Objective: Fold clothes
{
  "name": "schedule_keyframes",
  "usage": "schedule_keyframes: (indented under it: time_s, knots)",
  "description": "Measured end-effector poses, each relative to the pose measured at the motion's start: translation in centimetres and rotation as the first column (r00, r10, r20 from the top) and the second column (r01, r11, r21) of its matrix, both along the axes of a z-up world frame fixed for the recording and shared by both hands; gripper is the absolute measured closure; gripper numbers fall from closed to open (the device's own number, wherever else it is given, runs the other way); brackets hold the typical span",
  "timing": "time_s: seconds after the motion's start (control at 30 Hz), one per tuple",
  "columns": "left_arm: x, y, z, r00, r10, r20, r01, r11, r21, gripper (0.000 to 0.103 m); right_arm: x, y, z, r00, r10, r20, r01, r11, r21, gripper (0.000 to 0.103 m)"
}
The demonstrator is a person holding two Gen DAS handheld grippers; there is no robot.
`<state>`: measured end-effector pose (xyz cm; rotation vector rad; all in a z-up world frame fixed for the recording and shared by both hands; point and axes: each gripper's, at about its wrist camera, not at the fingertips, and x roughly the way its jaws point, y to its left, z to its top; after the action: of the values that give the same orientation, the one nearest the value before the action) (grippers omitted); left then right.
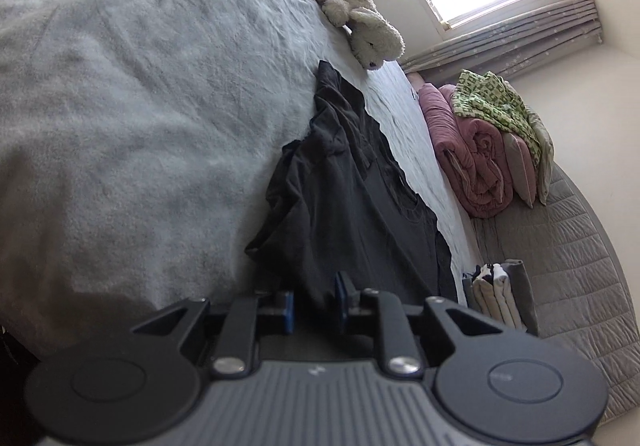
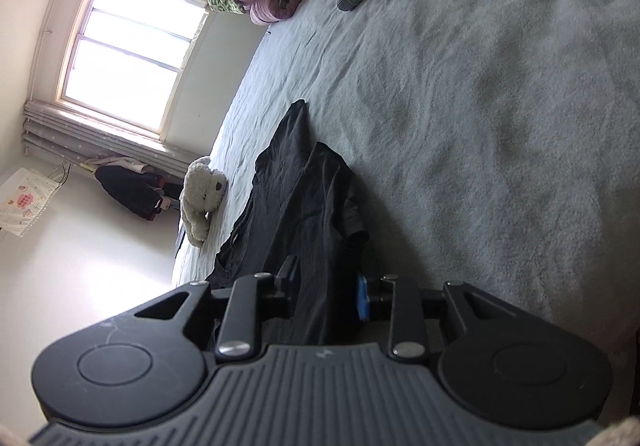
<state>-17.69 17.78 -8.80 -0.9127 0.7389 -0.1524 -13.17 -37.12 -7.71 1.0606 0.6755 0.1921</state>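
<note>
A dark grey garment (image 1: 348, 197) lies crumpled in a long strip on the pale grey bed cover (image 1: 140, 105). My left gripper (image 1: 314, 306) sits low at its near end. Its blue pads (image 1: 289, 312) stand apart, and dark cloth shows in the gap without being pinched. In the right wrist view the same garment (image 2: 296, 189) runs away from my right gripper (image 2: 326, 286). That gripper is open wider. A fold of the cloth lies loose between its jaws, next to the blue pad (image 2: 363, 298).
A cream plush toy (image 1: 360, 17) lies beyond the garment. A rolled pink quilt (image 1: 468, 157) and a green patterned blanket (image 1: 492, 101) are piled at the bed's end. A stack of folded clothes (image 1: 500, 298) stands beside the garment. A bright window (image 2: 128, 41) is behind.
</note>
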Motion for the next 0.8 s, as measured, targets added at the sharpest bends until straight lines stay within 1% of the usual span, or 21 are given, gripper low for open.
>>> schedule_keyframes:
  time_s: [0.07,0.1,0.13,0.17,0.2,0.27,0.3,0.43,0.53,0.63,0.8]
  knots:
    - [0.0,0.0,-0.1,1.0,-0.002,0.002,0.002,1.0,0.01,0.092,-0.1,0.3,-0.4,1.0,0.012,0.01,-0.012,1.0,-0.014,0.07]
    - [0.0,0.1,-0.2,1.0,-0.002,0.003,0.002,1.0,0.005,0.1,-0.1,0.3,-0.6,1.0,0.019,0.012,-0.018,1.0,-0.02,0.074]
    - [0.1,0.1,-0.1,1.0,-0.001,0.004,0.001,1.0,0.003,0.1,-0.1,0.3,-0.8,1.0,0.025,0.014,-0.025,0.999,-0.026,0.078]
    - [0.0,0.0,0.1,1.0,0.002,0.012,-0.002,1.0,0.009,0.1,0.0,0.3,-0.9,0.999,0.031,0.016,-0.031,0.999,-0.02,0.087]
    - [-0.1,-0.1,0.5,1.0,0.005,0.026,-0.006,1.0,0.008,0.101,0.0,0.1,-1.0,0.999,0.034,0.022,-0.034,0.999,-0.001,0.09]
    - [-0.3,-0.2,1.4,0.998,0.012,0.057,-0.012,1.0,0.001,0.101,0.0,-0.3,-0.8,0.999,0.023,0.033,-0.025,0.998,0.055,0.092]
    - [-0.3,-0.3,1.8,0.997,0.019,0.069,-0.018,1.0,-0.014,0.101,0.1,-0.5,-0.5,0.999,0.02,0.043,-0.023,0.997,0.073,0.092]
    - [-0.1,-0.2,3.6,0.992,0.052,0.116,-0.04,0.994,-0.104,0.101,0.6,-0.4,1.4,0.997,0.018,0.071,-0.027,0.992,0.119,0.093]
    - [0.7,-0.3,4.9,0.987,0.065,0.147,-0.042,0.987,-0.153,0.101,1.4,-0.1,2.8,0.997,0.004,0.077,-0.017,0.986,0.167,0.093]
    - [1.8,-0.1,6.1,0.982,0.095,0.162,-0.061,0.977,-0.204,0.101,2.6,-0.1,4.2,0.997,-0.023,0.076,0.006,0.978,0.21,0.093]
    - [4.2,0.4,7.4,0.974,0.166,0.152,-0.117,0.952,-0.284,0.101,4.8,-0.3,5.8,0.996,-0.088,0.029,0.075,0.952,0.297,0.093]
